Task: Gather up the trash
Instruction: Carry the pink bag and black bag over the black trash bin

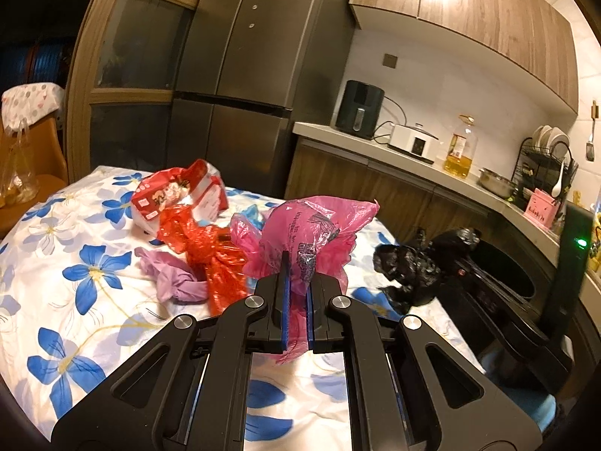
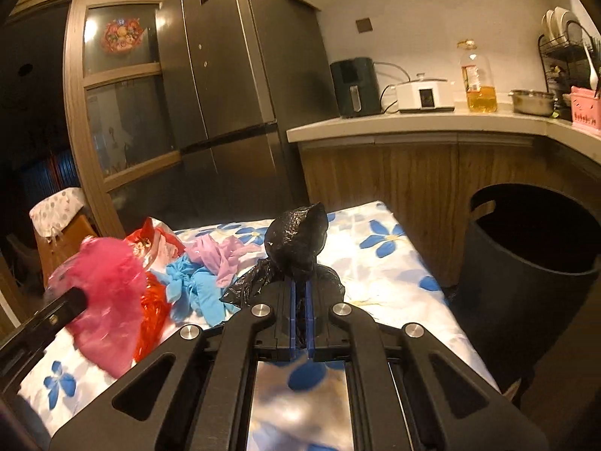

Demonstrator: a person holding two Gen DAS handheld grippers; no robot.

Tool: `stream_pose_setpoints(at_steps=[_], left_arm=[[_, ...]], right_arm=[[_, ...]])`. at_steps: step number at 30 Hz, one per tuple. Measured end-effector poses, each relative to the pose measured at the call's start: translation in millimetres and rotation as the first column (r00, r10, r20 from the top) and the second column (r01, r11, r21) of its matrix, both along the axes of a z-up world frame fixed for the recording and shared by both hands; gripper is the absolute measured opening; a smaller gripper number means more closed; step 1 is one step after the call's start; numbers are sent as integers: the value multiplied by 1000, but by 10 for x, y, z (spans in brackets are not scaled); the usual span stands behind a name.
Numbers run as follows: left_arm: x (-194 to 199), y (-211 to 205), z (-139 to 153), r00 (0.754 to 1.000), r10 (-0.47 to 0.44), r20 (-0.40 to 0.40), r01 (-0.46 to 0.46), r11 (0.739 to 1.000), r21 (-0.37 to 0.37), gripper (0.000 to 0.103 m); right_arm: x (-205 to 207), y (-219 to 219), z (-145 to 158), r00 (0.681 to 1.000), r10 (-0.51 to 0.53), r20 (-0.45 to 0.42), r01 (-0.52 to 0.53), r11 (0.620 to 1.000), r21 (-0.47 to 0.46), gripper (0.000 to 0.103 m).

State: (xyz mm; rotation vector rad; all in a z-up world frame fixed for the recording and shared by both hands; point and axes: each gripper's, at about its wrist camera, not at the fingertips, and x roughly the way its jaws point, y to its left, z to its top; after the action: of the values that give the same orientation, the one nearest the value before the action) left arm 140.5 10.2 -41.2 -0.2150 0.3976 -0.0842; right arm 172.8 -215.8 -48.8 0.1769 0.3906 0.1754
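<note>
Left wrist view: the left tongs (image 1: 296, 300) are nearly closed, blue pads pinching a pink bag (image 1: 311, 236) by its lower part. The bag stands up from the pads, long axis vertical, its bulk flaring toward the far side above the floral surface (image 1: 75, 282). Left of it lie a red bag (image 1: 210, 259), a purple glove (image 1: 176, 282) and a red-and-white packet (image 1: 180, 195). At right, the right tongs (image 1: 465, 274) hold a black bag (image 1: 409, 267).

Right wrist view: the right tongs (image 2: 299, 308) are almost shut, pinching the black bag (image 2: 296, 240) by its neck. It stands upright, its bulging end up. A dark bin (image 2: 526, 263) stands right, beside the surface (image 2: 394, 263). The pink bag (image 2: 109, 285) is blurred at left; blue gloves (image 2: 195, 289) lie between.
</note>
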Motion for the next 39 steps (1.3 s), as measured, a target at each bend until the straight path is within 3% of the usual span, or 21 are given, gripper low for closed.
stream_pose_setpoints(at_steps=[8, 20, 34, 39], left_arm=[[-87, -329, 45, 999, -53, -1, 53, 999, 11, 6], [-50, -1010, 138, 984, -179, 14, 178, 983, 50, 6], [326, -1997, 283, 941, -334, 57, 327, 939, 108, 6], [497, -2319, 376, 918, -391, 70, 384, 919, 93, 6]], right_arm=[[-419, -306, 122, 999, -44, 31, 43, 999, 6, 5], [-657, -862, 223, 985, -164, 62, 163, 986, 21, 5], [-630, -1645, 344, 929, -353, 106, 353, 935, 26, 5], [-556, -1820, 379, 908, -401, 124, 401, 916, 24, 5]])
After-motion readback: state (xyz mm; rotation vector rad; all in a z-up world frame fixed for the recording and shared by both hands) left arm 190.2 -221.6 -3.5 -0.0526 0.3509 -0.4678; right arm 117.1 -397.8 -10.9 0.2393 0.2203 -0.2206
